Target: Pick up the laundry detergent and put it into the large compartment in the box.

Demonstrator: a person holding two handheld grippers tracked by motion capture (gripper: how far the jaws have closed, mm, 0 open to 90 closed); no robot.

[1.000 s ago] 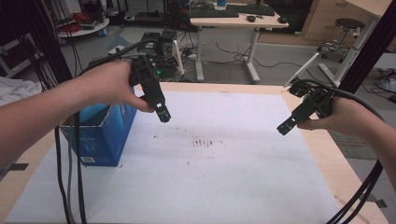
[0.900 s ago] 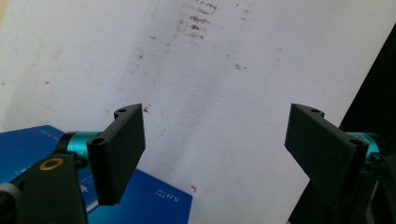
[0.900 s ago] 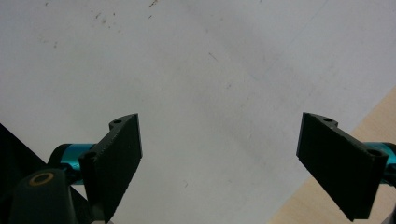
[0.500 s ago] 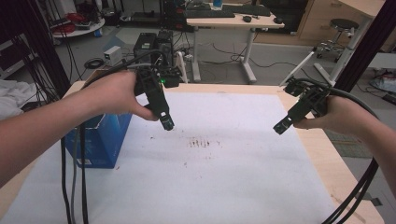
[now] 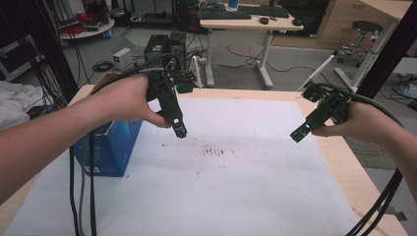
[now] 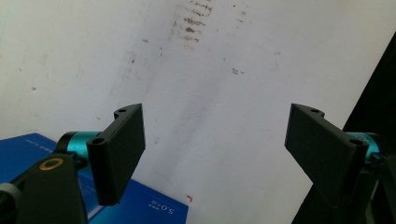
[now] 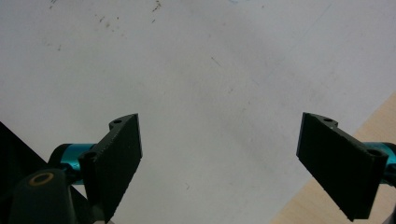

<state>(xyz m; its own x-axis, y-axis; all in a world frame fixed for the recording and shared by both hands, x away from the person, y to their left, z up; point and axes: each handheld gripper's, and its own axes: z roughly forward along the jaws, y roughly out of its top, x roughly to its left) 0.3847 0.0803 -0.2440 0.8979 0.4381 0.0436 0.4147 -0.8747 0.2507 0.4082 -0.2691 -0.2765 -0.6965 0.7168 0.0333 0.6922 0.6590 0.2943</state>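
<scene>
**Both grippers held open above the white sheet, blue box at the left edge**

We see a table with a pale wooden border showing along its far and right sides, and a white sheet covering nearly all of its top. The sheet's middle and near parts lie bare, apart from a patch of small dark marks near the centre, so there is wide room between the two tools. The crowded side is the left, where black cables hang down in front of the box.

Our left hand comes in from the lower left, gripping the left gripper so that it slants down and to the right, its tip above the sheet just past the box. In the left gripper view its jaws stand wide apart with nothing between them. Our right hand holds the right gripper near the table's right edge, pointing down and to the left, well apart from the other tool. In the right gripper view its jaws are likewise spread with nothing between them, over bare sheet, the wooden border at the lower right.

The blue box stands on the table's left side, beside and below our left hand, untouched. It is deep blue with small white print on it, partly hidden by our forearm.
</scene>
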